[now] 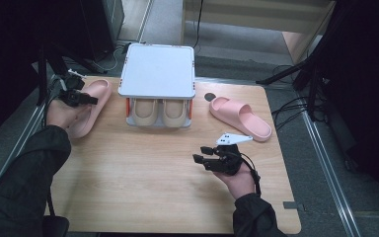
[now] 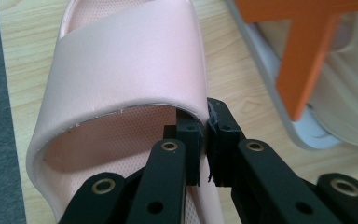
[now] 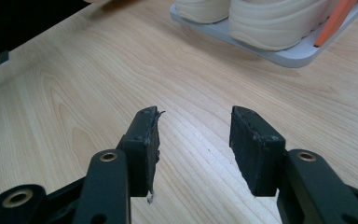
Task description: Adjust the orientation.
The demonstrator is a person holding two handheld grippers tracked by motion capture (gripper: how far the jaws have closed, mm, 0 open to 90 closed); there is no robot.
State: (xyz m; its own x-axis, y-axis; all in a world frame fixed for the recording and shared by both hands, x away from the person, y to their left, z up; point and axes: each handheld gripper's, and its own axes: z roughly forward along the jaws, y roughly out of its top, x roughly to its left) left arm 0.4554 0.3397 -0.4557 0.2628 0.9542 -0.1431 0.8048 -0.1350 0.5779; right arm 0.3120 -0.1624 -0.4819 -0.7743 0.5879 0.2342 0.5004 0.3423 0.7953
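In the high view, nearest the camera are the person's dark sleeves, coming in from the bottom edge. The right gripper (image 1: 201, 154) hovers over bare wood in the near right part of the table (image 1: 143, 197), its jaws standing apart with nothing between them. Open tabletop lies all around it, toward the near edge and toward the left. Farther off, the left gripper (image 1: 93, 100) rests on a pink slipper (image 1: 90, 106) close to the table's left edge, just beside the two-tier rack (image 1: 157, 71). A pair of cream shoes (image 1: 159, 112) sits on the rack's lower shelf under the white top plate. A second pink slipper (image 1: 240, 118) lies to the right of the rack, well apart from the first, its toe near the right edge.

In the left gripper view, the black jaws are pinched onto the edge of the slipper's strap (image 2: 126, 60), one pad inside the strap and one outside. The rack's orange post (image 2: 303, 60) stands just to the right, with a narrow strip of wood between slipper and rack.

In the right gripper view, the pads (image 3: 145, 140) stand well apart over clear wood grain; the rack's base (image 3: 279, 56) and cream shoes (image 3: 270, 21) lie ahead.
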